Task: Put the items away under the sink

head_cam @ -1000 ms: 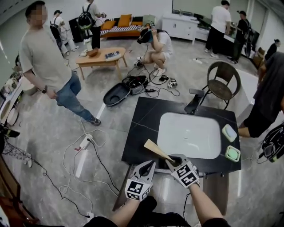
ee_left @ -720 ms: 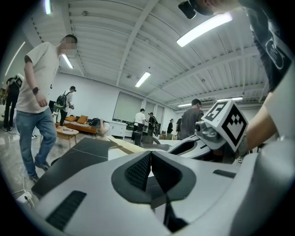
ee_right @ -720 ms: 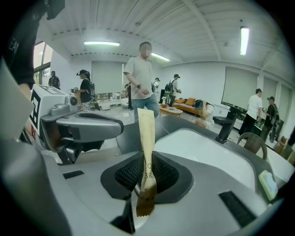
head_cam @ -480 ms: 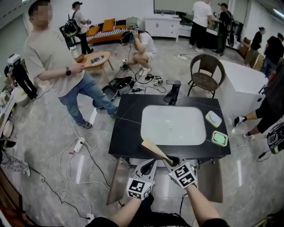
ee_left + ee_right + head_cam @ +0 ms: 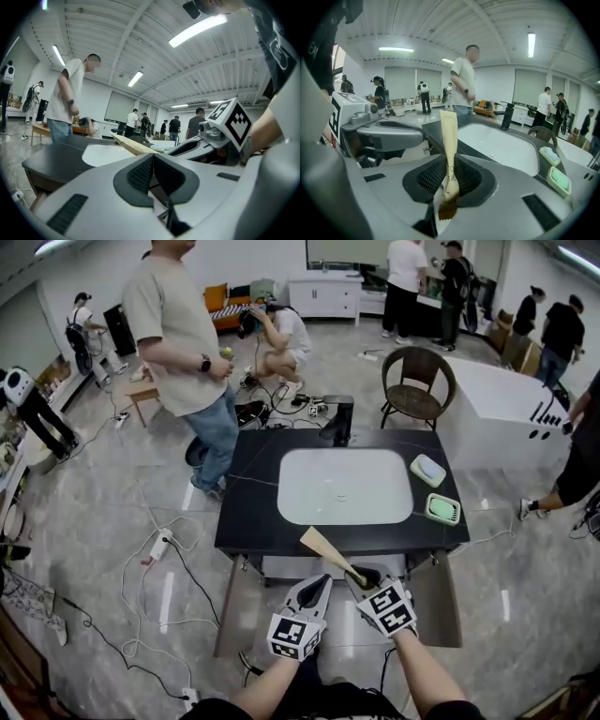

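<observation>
My right gripper (image 5: 367,578) is shut on the handle of a wooden spatula (image 5: 324,549). The spatula's flat blade points up and left, over the front edge of the black sink counter (image 5: 251,517). In the right gripper view the spatula (image 5: 450,133) stands upright between the pads, with the gripper (image 5: 451,176) clamped on its narrow neck. My left gripper (image 5: 315,589) is beside it on the left, shut with nothing in it. In the left gripper view this gripper (image 5: 153,168) shows its pads closed together. Both grippers are in front of the counter, over the opening below it.
The counter holds a white basin (image 5: 343,486), a black faucet (image 5: 337,418) and two soap dishes (image 5: 428,470) (image 5: 442,509). Cabinet doors (image 5: 234,615) (image 5: 439,601) stand open on both sides below. A person in a beige shirt (image 5: 183,329) stands at the far left corner. Cables (image 5: 159,549) lie on the floor.
The counter now sits farther off and more centred in the head view as I back away. The person in the beige shirt has walked up to the counter. The spatula stays gripped.
</observation>
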Available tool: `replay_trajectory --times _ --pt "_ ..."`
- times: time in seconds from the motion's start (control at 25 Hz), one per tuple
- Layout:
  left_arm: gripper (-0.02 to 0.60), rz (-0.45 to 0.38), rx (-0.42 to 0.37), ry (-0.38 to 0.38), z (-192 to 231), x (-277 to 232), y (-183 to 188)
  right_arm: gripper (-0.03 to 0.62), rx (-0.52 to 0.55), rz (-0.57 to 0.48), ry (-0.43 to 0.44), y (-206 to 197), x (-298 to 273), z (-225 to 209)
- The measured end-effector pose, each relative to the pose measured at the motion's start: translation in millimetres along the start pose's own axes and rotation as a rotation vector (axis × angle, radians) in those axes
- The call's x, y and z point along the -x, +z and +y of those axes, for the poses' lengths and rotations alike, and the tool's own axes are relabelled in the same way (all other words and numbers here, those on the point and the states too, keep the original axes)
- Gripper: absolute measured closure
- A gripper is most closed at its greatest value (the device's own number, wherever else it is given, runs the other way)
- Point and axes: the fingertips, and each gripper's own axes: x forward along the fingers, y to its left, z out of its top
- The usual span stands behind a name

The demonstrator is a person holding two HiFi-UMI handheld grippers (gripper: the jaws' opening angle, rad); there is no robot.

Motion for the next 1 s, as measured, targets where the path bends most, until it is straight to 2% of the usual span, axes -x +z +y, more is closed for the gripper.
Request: replay_trajectory --times 0.64,1.0 --pt "0.574 -0.013 0.000 -0.059 -83 36 -34 0.528 -0.070 -0.037 -0.097 -56 69 44" --pt "0.574 0.018 0.027 -0.098 -133 53 -69 0.528 -0.117 -0.037 -0.134 -98 106 70"
